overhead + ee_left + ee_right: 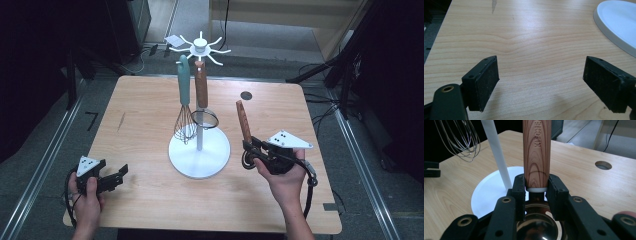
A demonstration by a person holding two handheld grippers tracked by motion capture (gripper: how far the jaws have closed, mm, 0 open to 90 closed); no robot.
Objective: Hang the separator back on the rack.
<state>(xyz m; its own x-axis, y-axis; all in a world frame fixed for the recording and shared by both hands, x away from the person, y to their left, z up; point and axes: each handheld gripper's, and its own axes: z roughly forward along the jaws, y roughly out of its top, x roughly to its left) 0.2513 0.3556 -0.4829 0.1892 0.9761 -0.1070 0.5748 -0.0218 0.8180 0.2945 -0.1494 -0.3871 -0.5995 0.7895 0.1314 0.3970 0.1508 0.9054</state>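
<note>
On the wooden tabletop (pixel 150 110), ringed by dark floor, the left gripper (pixel 116 177) rests spread wide near the front left corner. By the right edge, the right gripper (pixel 248 148) pinches a wood-handled ladle (pixel 536 152), its bowl half hidden under the jaws.

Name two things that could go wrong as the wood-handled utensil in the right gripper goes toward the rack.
1. The right gripper pinches the utensil only at the handle's lower end, so the tall handle may tilt or slip.
2. The whisk and strainer already hang close by the pole; the handle could knock them or tip the rack.
</note>
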